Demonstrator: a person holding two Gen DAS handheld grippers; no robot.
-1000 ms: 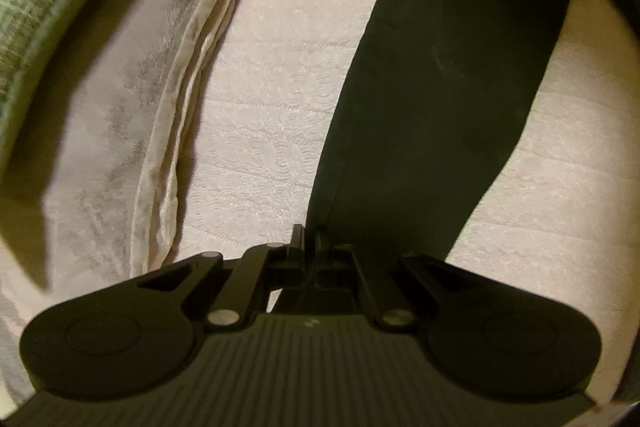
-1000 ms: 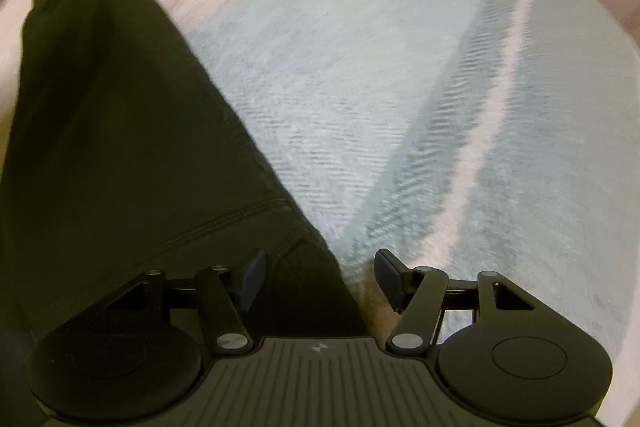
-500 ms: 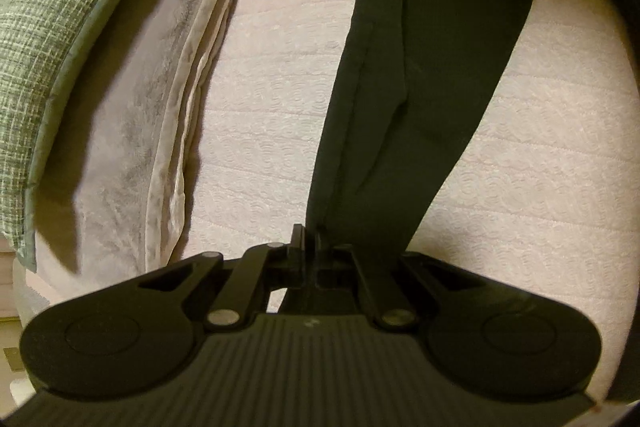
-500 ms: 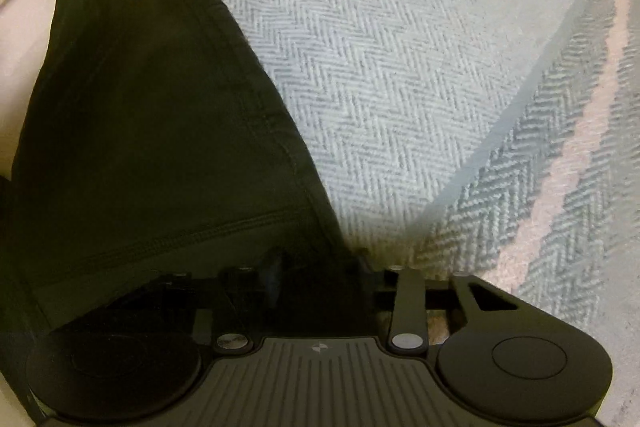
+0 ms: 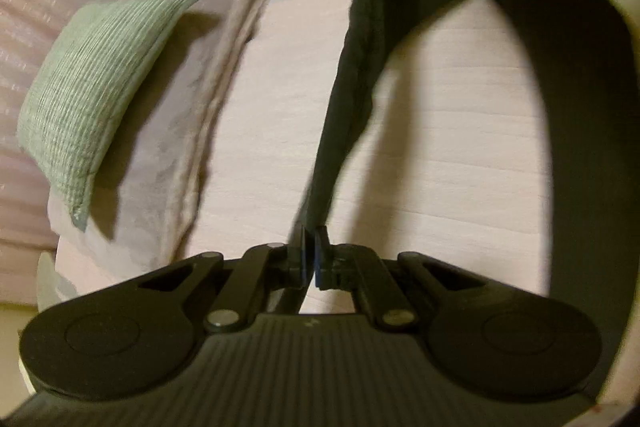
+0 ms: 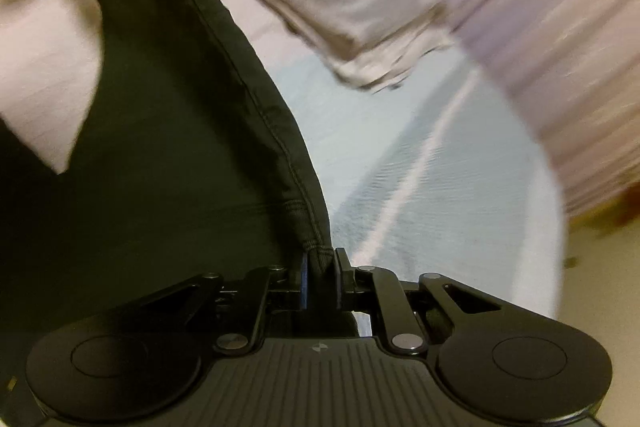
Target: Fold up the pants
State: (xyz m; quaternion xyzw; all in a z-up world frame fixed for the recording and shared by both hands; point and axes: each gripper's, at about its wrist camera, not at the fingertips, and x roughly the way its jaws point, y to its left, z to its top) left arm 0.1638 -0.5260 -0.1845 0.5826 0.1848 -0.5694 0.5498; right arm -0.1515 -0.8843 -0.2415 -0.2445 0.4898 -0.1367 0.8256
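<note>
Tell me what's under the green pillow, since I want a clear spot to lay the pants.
The green pillow rests on folded pale bedding, which lies on the bed. Whatever sits directly beneath the pillow is covered. The pants hang apart from it.

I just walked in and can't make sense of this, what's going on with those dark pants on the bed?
A person is folding the pants with a handheld gripper in each hand. The left gripper is shut on a thin edge of the fabric, and the right gripper is shut on a bunched hem corner. The pants hang lifted above the bed, looping between the two grips. A green pillow lies off to the side. Nothing is folded yet.
</note>
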